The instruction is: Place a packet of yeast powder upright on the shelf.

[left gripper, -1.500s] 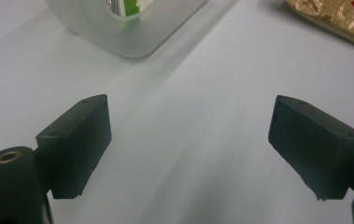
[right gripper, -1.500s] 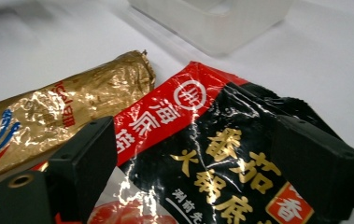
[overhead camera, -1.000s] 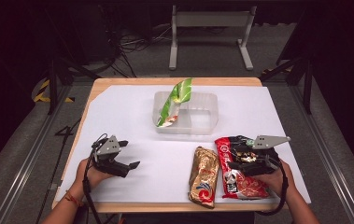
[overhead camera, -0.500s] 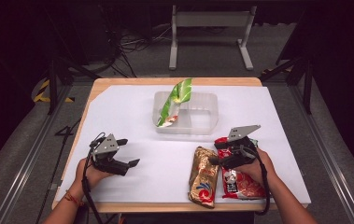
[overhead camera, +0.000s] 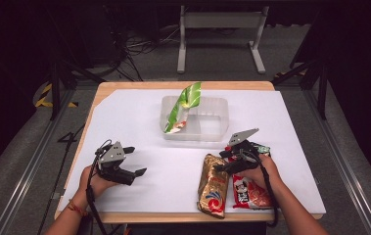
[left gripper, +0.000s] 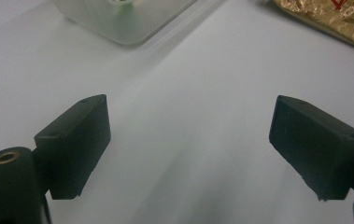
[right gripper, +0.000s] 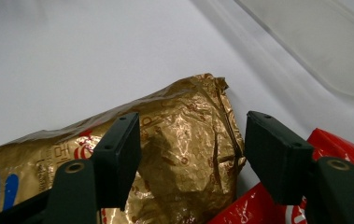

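So the right gripper (overhead camera: 223,161) is hovering right over the top end of the gold snack packet (overhead camera: 212,185), jaws spread wide with one on each side of the crinkled foil, not pinching it. In the right gripper view the gold packet (right gripper: 165,154) sits between the two black jaws. That packet lies near the front edge of the table (overhead camera: 124,88), right of the middle, and a red snack packet (overhead camera: 249,191) lies just beside it on its right, partly under the person's right hand (overhead camera: 261,169). The left gripper (overhead camera: 136,161) is over by the front-left corner, jaws wide apart over bare white surface. A clear plastic tub (overhead camera: 207,120) sits around the middle, and a green packet (overhead camera: 183,105) leans upright in its left side.
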Demonstrator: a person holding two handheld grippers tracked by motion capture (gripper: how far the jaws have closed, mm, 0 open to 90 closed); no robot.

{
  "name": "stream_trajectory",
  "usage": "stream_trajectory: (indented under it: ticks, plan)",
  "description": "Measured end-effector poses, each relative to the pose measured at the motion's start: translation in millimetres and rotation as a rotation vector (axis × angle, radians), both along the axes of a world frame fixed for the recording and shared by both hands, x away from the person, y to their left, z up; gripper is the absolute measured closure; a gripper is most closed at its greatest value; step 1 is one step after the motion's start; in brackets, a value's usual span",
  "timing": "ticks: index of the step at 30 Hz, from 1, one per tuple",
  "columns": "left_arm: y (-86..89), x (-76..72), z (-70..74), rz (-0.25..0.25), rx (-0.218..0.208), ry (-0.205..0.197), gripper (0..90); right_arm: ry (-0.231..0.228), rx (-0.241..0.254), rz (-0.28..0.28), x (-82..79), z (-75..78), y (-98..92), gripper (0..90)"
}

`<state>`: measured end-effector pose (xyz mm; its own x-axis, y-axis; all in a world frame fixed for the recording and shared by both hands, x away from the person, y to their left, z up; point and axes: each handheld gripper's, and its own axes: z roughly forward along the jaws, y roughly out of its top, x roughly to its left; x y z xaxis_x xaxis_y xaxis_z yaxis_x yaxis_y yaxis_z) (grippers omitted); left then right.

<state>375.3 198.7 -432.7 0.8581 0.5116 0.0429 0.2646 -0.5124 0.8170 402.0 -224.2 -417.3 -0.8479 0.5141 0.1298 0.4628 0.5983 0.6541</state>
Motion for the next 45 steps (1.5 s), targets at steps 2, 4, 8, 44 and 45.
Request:
stream_trajectory:
  ticks: [2,4,8,44,45]
  plan:
    - [0.0,0.3,-0.3,0.000,0.000,0.006,13.6,0.003,-0.024,0.004,1.2,-2.5,3.1,35.7]
    - [-0.3,0.5,-0.6,-0.001,0.004,0.004,13.6,0.008,-0.027,-0.001,1.2,-2.9,4.3,34.9]
    - [-1.0,0.0,-0.9,-0.004,0.004,0.007,13.6,0.020,-0.040,0.001,2.5,-4.4,7.7,31.8]
    - [5.4,1.5,0.1,0.008,-0.036,0.010,15.2,-0.064,0.109,-0.045,-10.4,30.7,-10.6,88.7]
    - [5.3,1.3,0.3,0.008,-0.035,0.009,15.4,-0.072,0.112,-0.050,-11.4,32.9,-11.4,88.8]
